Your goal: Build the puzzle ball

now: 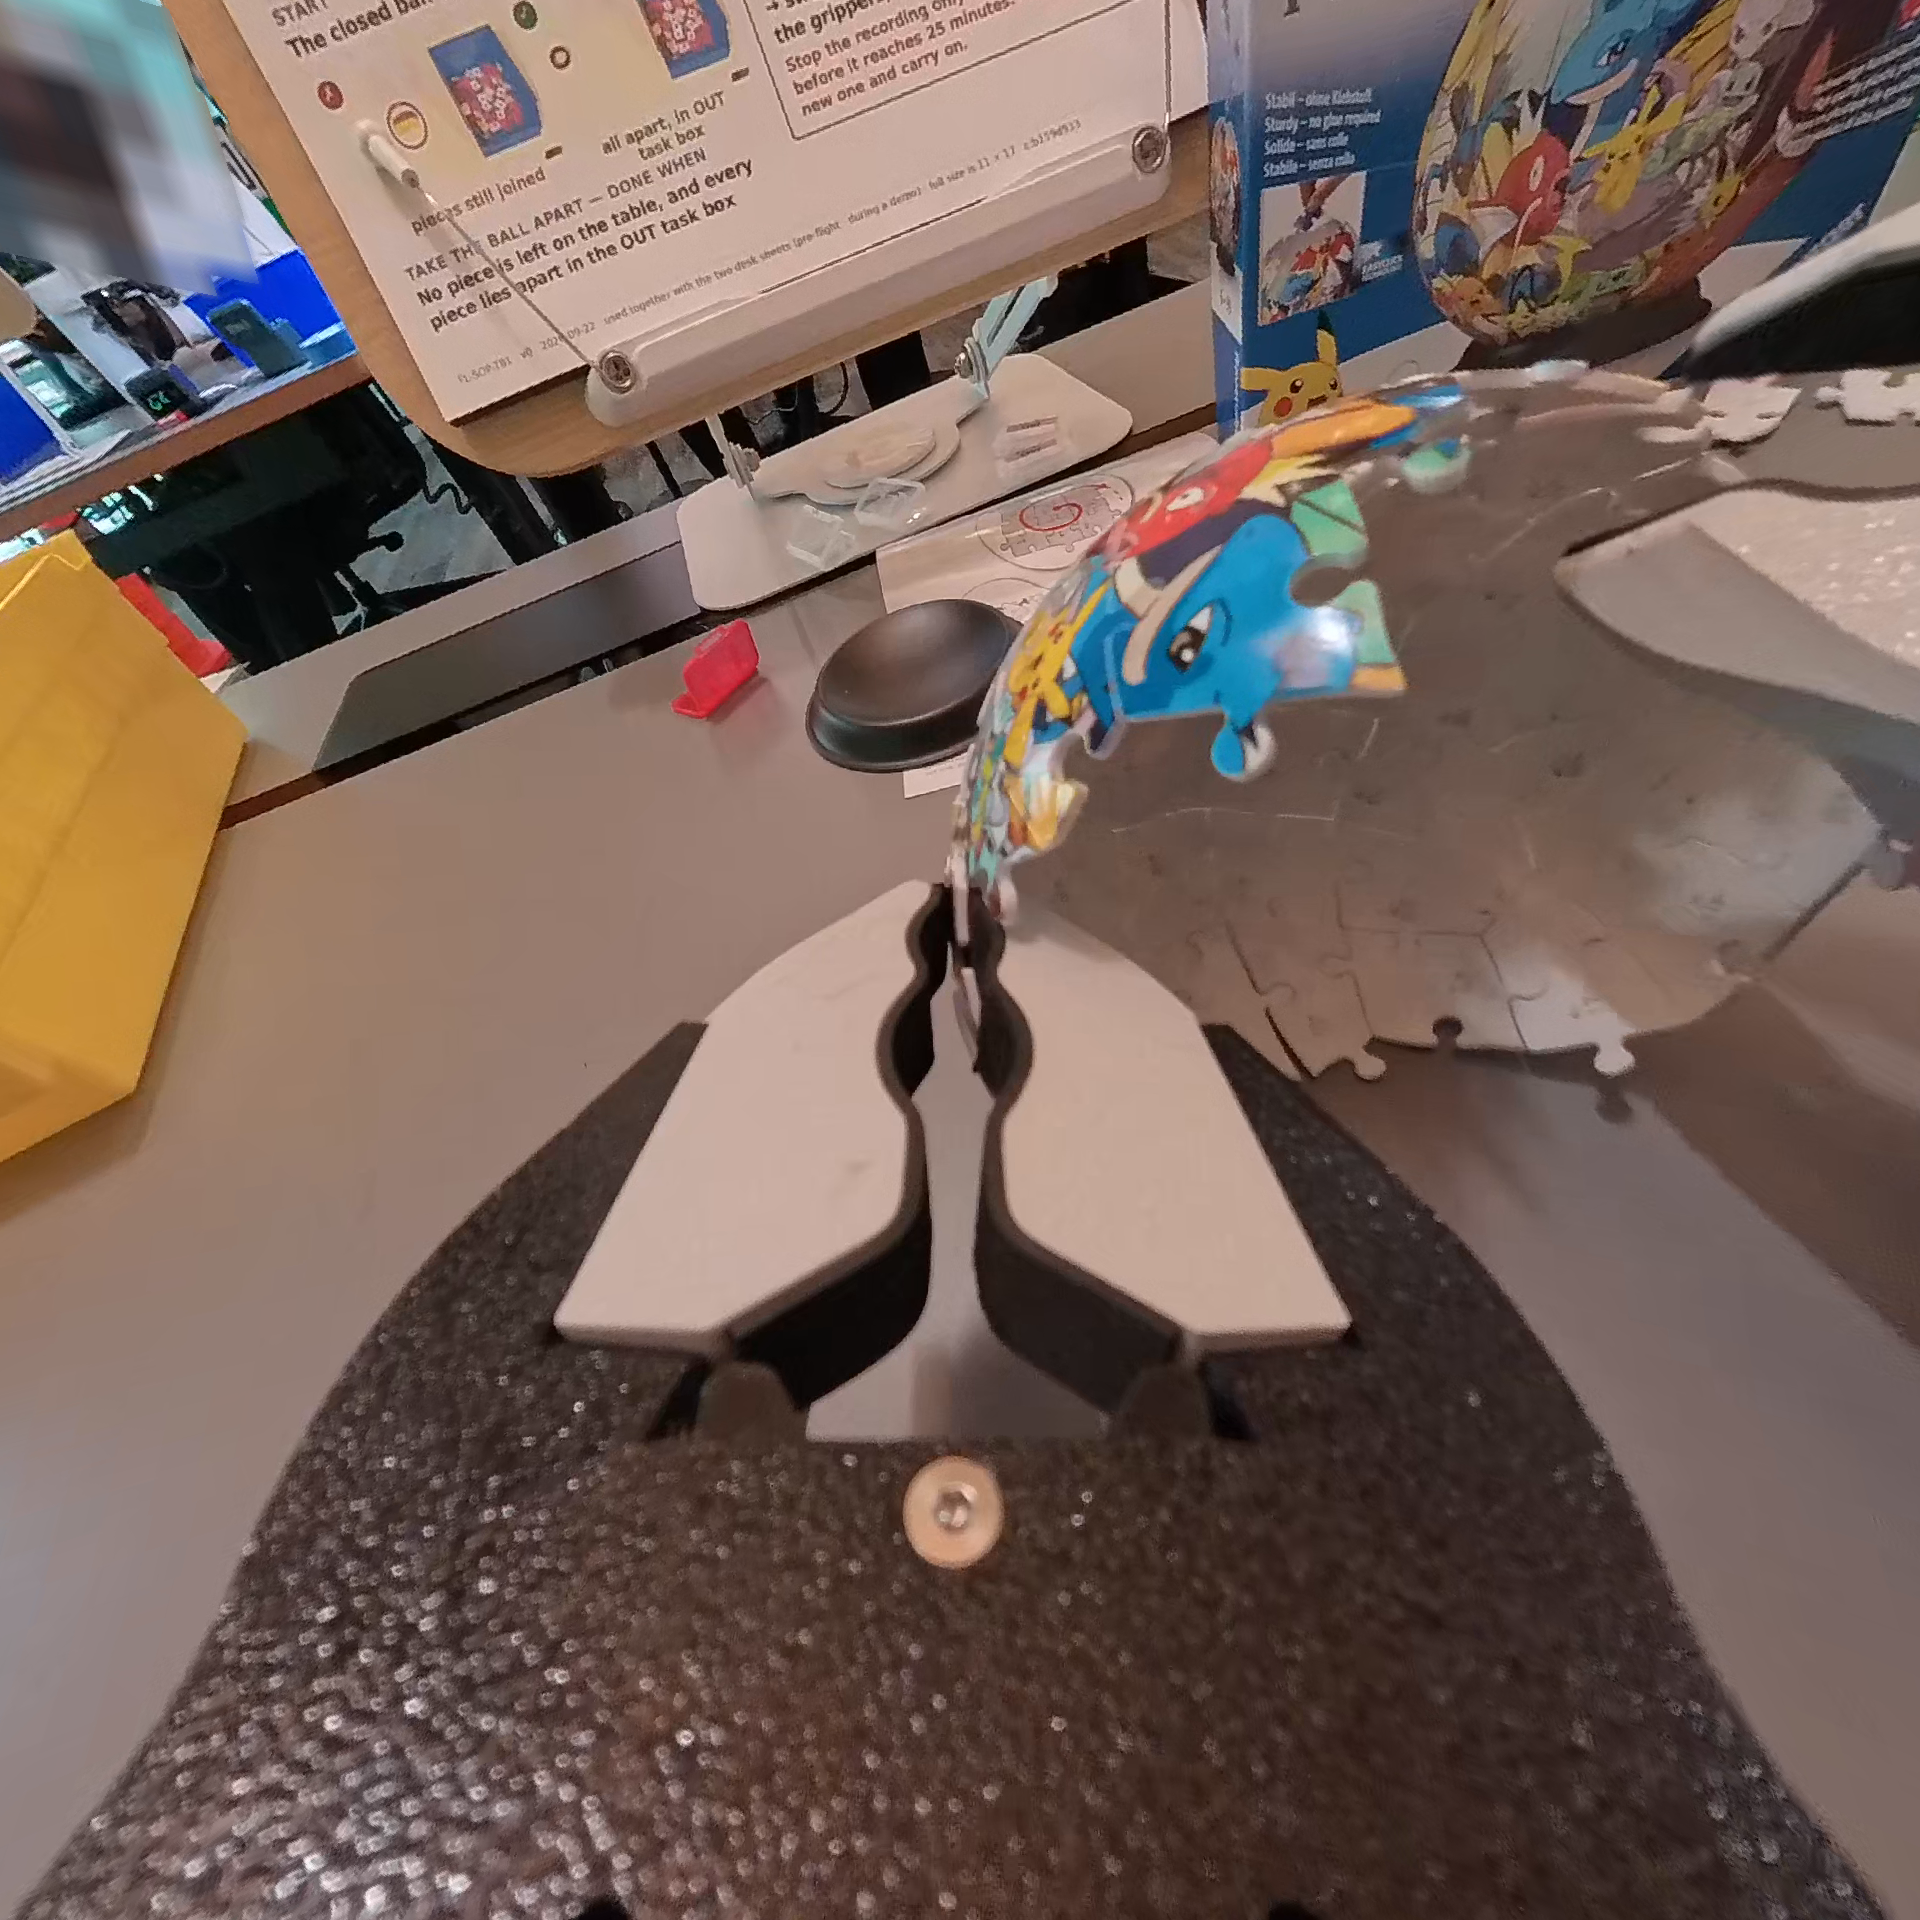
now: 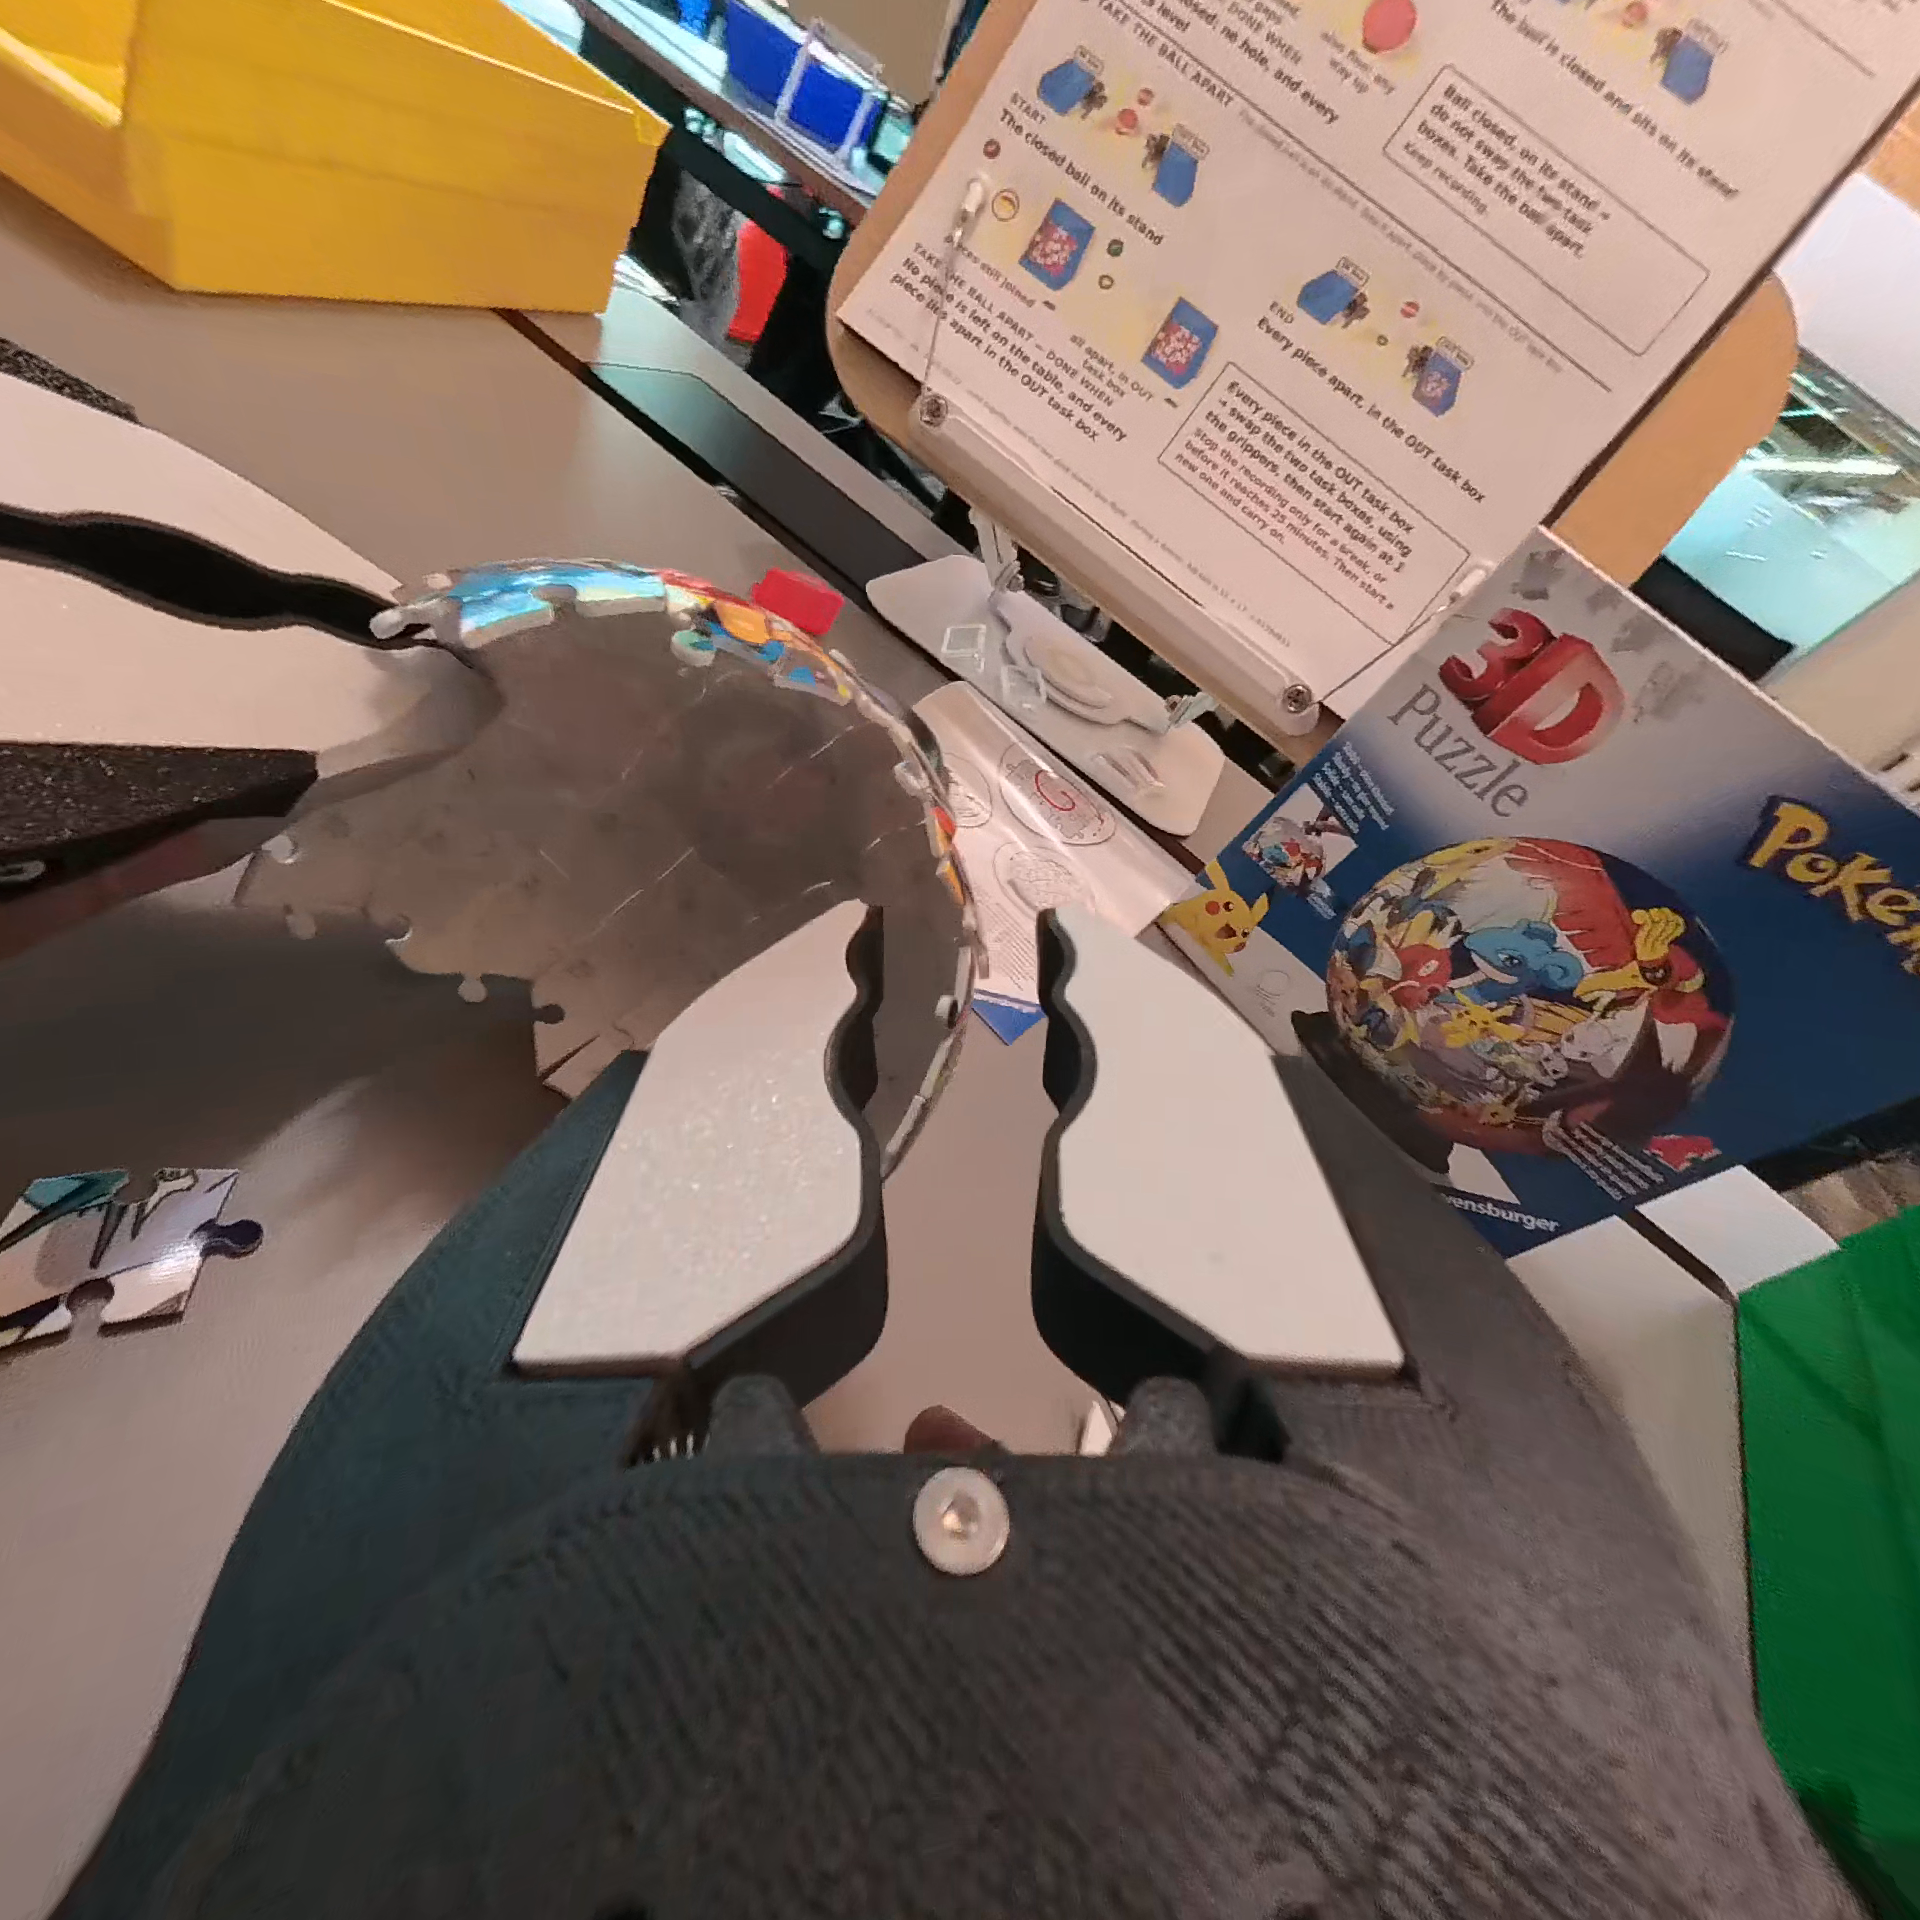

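Note:
A partly built puzzle ball shell point(image 1: 1195, 623) has a colourful cartoon outside and a silver inside point(image 2: 644, 810). It is held up on edge above the table. My left gripper point(image 1: 961, 925) is shut on the shell's lower rim. It also shows at the left of the right wrist view point(image 2: 156, 644). My right gripper point(image 2: 956, 935) is open, and the shell's opposite rim stands between its fingers, close to the left finger point(image 2: 758, 1091). A loose puzzle piece point(image 2: 114, 1257) lies on the table to the left of my right gripper.
A black ball stand point(image 1: 914, 675) and a red clip point(image 1: 717, 670) sit behind the shell. The puzzle box point(image 2: 1558, 935) and an instruction board point(image 1: 727, 187) stand at the back. There is a yellow bin point(image 1: 83, 831) at the left, more loose pieces point(image 1: 1745, 405) and a green object point(image 2: 1839, 1507). Across from one pair of fingers to the other is roughly 12 cm. The loose puzzle piece point(image 2: 114, 1257) is about 12 cm from both grippers' fingertips.

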Demonstrator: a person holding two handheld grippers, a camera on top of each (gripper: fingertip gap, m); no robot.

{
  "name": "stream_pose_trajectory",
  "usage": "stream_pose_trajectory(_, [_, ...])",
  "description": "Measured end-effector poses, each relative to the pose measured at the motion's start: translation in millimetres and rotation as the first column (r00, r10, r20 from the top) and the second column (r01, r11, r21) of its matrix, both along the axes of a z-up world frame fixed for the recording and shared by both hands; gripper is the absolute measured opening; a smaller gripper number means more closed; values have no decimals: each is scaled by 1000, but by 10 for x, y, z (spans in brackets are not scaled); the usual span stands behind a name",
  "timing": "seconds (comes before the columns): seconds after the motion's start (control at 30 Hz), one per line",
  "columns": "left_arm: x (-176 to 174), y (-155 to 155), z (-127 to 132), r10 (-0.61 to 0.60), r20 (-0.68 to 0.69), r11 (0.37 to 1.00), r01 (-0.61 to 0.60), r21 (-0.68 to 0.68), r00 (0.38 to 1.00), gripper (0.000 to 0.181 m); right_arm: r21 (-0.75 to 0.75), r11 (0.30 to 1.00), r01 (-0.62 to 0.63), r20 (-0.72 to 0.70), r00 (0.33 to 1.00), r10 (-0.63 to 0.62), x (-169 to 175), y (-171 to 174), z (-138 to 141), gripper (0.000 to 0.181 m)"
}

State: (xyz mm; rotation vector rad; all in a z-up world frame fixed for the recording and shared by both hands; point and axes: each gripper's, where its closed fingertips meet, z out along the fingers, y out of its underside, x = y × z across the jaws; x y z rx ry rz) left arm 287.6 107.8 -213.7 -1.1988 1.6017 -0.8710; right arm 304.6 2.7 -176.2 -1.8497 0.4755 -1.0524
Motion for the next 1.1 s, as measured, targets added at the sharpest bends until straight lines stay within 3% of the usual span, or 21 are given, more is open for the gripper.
stream_pose_trajectory(0.27, [6, -6, 7, -2, 9, 1000, 2, 23, 1000, 2, 139, 988, -67, -87, 993, 80, -91, -88, 131, 36])
stream_pose_trajectory(0.53, [4, -18, 12, -5, 18, 999, 5, 47, 1000, 2, 178, 977, -121, -190, 970, 154, 27, -58, -126, 37])
stream_pose_trajectory(0.77, [-1, -45, 14, 1, 34, 994, -5, 112, 999, 3, 27, 992, -127, -156, 979, 130, 54, -75, -146, 25])
stream_pose_trajectory(0.93, [-1, -56, 14, 10, 41, 988, -16, 152, 999, 3, -188, 982, -32, -74, 997, 18, 103, -150, -112, 22])
stream_pose_trajectory(1.1, [5, -54, 13, 15, 45, 987, -22, 160, 999, 3, -235, 972, -8, -104, 994, -17, 141, -123, -115, 18])
